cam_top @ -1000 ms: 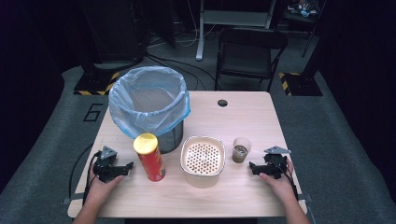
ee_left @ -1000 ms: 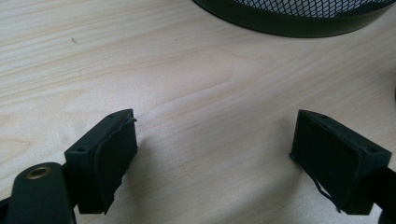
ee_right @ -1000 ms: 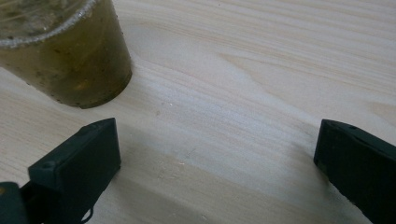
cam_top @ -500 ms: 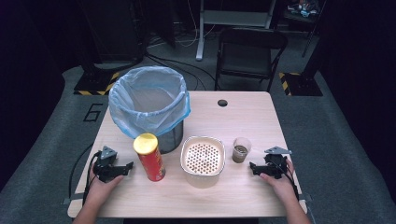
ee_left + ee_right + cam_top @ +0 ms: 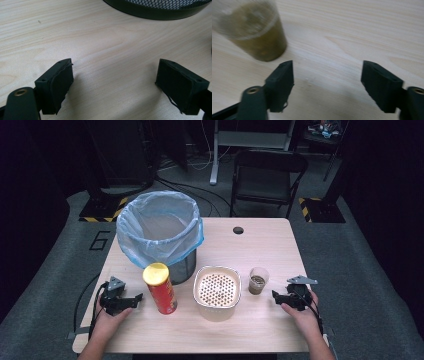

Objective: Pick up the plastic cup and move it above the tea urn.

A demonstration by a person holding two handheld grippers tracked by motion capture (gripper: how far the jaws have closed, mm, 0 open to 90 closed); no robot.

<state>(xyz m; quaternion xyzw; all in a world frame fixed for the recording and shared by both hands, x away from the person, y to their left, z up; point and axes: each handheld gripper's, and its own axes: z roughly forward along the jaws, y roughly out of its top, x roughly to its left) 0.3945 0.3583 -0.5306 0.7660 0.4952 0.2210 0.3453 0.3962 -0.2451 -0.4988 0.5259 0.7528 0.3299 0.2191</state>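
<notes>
Nearest, at the table's point(image 5: 260, 327) front edge: two hands, each with a gripper. Left gripper point(image 5: 131, 300) resting low on the wood at the left, jaws wide apart over bare table, nothing between them; in the left gripper view point(image 5: 115, 86), the dark rim of the bin just ahead. Right gripper point(image 5: 278, 297) at the right, jaws apart with bare wood between them, having just been closing in from their widest; in the right gripper view point(image 5: 327, 85), blurred.

Just beyond the right gripper: a small clear cup point(image 5: 258, 280) of brownish stuff, upright, near the jaws but not touching; seen up and left of the jaws in the right gripper view point(image 5: 253, 32). Just beside the left gripper: a red can point(image 5: 160, 288) with a yellow lid, upright. Between can and cup: a cream bowl point(image 5: 216, 289) with a holed insert.

Farther back, left of centre: a mesh bin point(image 5: 160, 232) lined with a pale blue bag, close behind the can. At the far edge: a small dark hole point(image 5: 238, 230) in the tabletop. Past the table: a black folding chair point(image 5: 270, 180) on grey floor.
</notes>
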